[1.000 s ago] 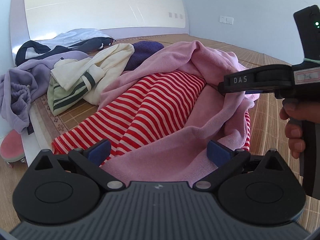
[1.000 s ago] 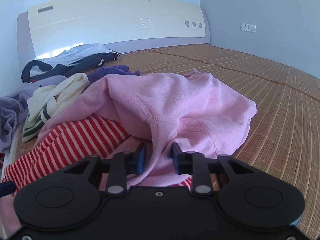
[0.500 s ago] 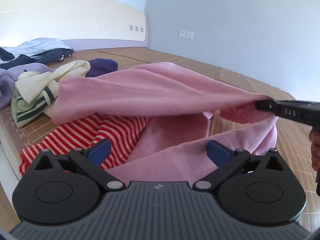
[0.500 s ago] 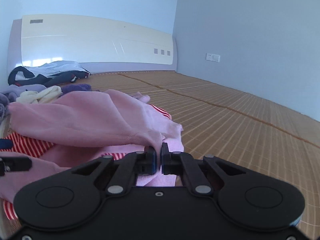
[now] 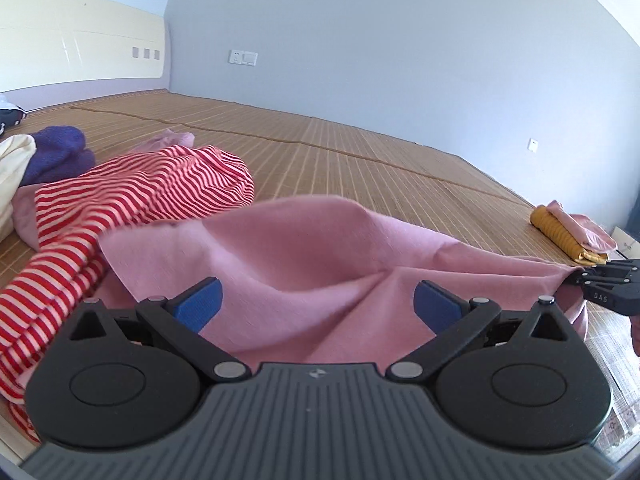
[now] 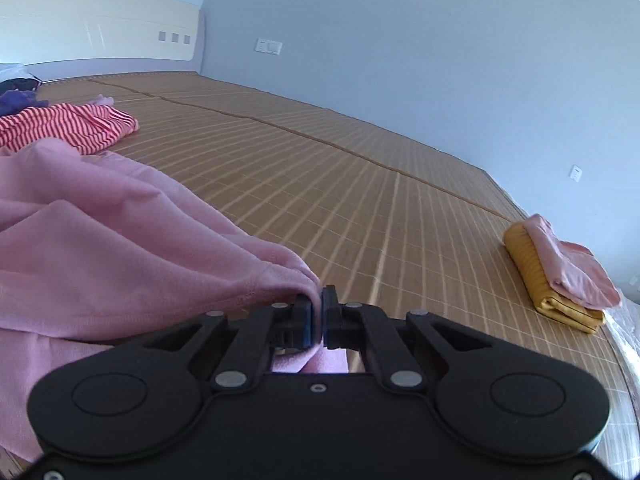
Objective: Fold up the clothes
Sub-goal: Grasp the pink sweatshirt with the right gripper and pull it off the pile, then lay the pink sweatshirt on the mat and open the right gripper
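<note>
A pink garment (image 5: 304,256) is stretched across the bamboo mat, its edge pinched by my right gripper (image 6: 317,320), which is shut on the pink cloth (image 6: 120,248). In the left wrist view that same right gripper (image 5: 576,276) shows at the far right, pulling the fabric taut. My left gripper (image 5: 316,300) is open, its blue pads (image 5: 198,303) spread wide over the pink cloth with nothing pinched. A red-and-white striped garment (image 5: 132,192) lies to the left, partly under the pink one, and appears far left as the striped garment (image 6: 68,128) in the right wrist view.
A folded stack, yellow under pink (image 6: 556,276), sits at the mat's right edge, also seen as the stack (image 5: 568,232). A purple garment (image 5: 60,152) and a cream one (image 5: 12,168) lie at the left. The bamboo mat (image 6: 360,184) stretches to the blue wall and the headboard (image 6: 100,32).
My right gripper has closed on the pink garment and dragged it right, off the striped one. Both cameras have swung right, away from the clothes pile. The left gripper stays open.
</note>
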A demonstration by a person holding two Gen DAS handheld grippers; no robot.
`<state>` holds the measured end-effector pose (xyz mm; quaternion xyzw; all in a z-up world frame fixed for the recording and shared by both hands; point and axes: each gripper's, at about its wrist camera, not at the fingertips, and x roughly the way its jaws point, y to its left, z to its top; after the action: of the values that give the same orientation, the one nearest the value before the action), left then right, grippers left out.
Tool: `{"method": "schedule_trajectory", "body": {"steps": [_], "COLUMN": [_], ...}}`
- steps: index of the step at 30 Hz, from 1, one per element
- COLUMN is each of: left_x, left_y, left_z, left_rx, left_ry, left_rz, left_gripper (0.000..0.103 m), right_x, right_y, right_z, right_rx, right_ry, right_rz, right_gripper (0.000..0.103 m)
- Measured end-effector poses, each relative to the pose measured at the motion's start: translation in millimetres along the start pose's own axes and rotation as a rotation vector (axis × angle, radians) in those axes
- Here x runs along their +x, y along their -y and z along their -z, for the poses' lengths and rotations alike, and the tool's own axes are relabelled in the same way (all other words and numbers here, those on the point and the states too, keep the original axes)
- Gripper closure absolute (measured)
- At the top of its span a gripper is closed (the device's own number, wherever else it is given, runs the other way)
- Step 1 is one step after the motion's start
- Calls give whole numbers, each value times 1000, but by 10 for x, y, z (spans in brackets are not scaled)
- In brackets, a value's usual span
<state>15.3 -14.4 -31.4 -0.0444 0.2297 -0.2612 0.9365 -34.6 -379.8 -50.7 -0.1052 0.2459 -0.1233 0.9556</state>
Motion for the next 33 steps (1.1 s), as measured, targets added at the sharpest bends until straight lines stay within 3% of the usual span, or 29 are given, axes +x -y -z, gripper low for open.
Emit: {"method": "schedule_trajectory", "body": {"steps": [6,9,12,14,17,20,22,24,29,33], "left_x": [325,369,397,458,519,541,599,658,736,724], "left_y": [359,634,857,983,1152,1295,1375,1412,1444,1444], "left_z": [76,135,221,256,293,307,320,330,331,326], "left_rx": [71,108,157,194,233,258,267,265,242,240], "left_ry": [-78,-100,-111,-119,-126,-120,-129,-142,-165,-170], "left_rz": [60,99,129,147,169,197,197,191,184,191], "left_gripper": [0,0,0,0,0,0,0,0,0,0], "right_x": [-112,-129,-294,-460,-654,-762,-775,-734,-695,-646], "right_y": [755,1022,1105,1099,1063,945,769,588,568,979], "right_z": [264,381,499,613,763,900,929,939,1014,1069], "right_rx": [55,76,102,148,242,313,292,227,132,173], "right_ry": [-31,-45,-42,-37,-44,-81,-124,-158,-249,-312], "right_rz": [167,186,131,99,36,-145,-232,-254,-175,-15], "right_gripper": [96,89,71,44,45,48,49,49,51,48]}}
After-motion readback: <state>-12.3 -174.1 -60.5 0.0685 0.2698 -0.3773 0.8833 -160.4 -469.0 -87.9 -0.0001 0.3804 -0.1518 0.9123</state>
